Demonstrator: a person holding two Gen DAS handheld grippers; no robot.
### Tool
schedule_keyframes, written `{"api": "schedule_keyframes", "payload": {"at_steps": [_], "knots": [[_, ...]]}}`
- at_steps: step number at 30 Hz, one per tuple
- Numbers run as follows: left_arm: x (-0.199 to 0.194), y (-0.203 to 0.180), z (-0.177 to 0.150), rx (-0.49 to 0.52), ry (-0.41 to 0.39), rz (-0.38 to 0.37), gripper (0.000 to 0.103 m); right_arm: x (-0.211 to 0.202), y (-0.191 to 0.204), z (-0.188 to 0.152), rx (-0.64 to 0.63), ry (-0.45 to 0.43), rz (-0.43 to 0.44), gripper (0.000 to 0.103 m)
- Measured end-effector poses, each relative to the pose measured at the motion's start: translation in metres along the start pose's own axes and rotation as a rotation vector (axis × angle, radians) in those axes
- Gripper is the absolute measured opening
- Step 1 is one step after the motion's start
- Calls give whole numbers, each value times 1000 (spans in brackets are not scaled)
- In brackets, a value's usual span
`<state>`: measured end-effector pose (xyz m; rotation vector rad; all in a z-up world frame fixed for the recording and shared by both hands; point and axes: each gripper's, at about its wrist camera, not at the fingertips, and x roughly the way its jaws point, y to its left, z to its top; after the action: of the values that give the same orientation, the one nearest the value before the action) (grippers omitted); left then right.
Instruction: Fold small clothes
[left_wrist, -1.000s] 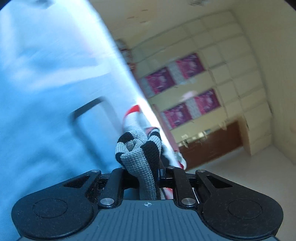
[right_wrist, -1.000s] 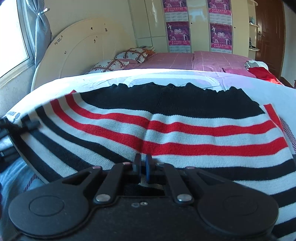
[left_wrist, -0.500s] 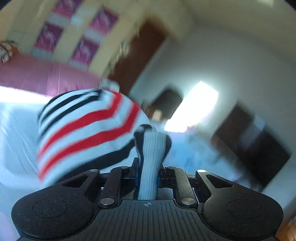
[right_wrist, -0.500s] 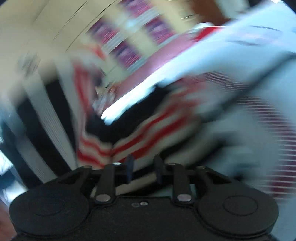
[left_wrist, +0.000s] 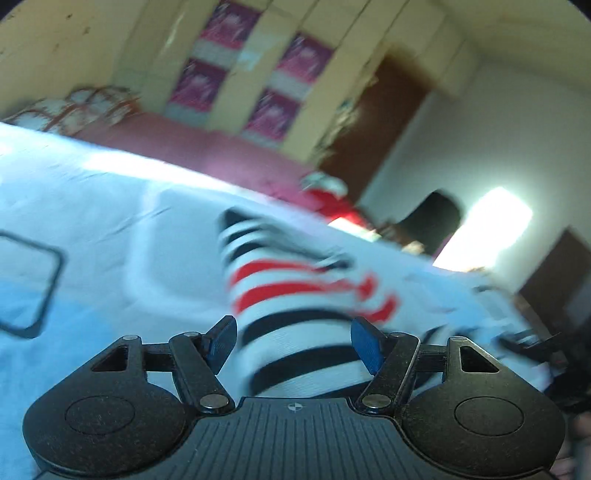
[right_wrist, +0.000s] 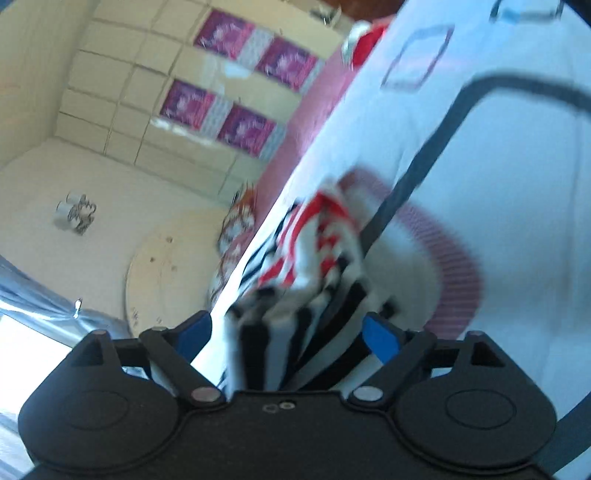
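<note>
So the big bed (left_wrist: 92, 221) fills most of what both cameras see, with a white cover that has dark square outlines printed on it, and it is there as the flat, soft place for folding. Behind it stands a pale wall of cupboards (left_wrist: 236, 55) with pink posters (left_wrist: 207, 85) stuck on, and a round cream headboard (right_wrist: 166, 273) shows in the right wrist view. A red thing (left_wrist: 332, 203) lies far off at the back of the bed, well away from the work. On the white cover lies the striped knit top (left_wrist: 295, 302), white with black and red bands, bunched into a thick roll instead of lying flat, so I think one fold has just been laid down. It looks blurry, so I cannot tell how neat the edges are. The left tool (left_wrist: 293, 343) has its blue pads (left_wrist: 221, 341) spread apart and opening; the top sits between them but the pads do not press on it, which looks like letting go so the cloth stays where it was put. The right tool (right_wrist: 286, 336) is tipped over to one side, and its jaws are opening even wider. The striped cloth runs up between them too, loose and not squeezed. I think the next job is to smooth the roll or fold it over once more.
</note>
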<state>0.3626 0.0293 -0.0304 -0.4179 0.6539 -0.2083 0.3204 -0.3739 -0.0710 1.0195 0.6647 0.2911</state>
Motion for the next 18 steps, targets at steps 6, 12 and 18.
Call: {"api": "schedule_keyframes", "payload": {"at_steps": [6, 12, 18], "knots": [[9, 14, -22, -50, 44, 23, 69, 42, 34, 2, -79, 108, -117, 94], [38, 8, -32, -89, 38, 31, 78, 88, 76, -14, -458, 124, -438, 36], [42, -3, -32, -60, 10, 30, 78, 59, 123, -28, -804, -87, -260, 24]]}}
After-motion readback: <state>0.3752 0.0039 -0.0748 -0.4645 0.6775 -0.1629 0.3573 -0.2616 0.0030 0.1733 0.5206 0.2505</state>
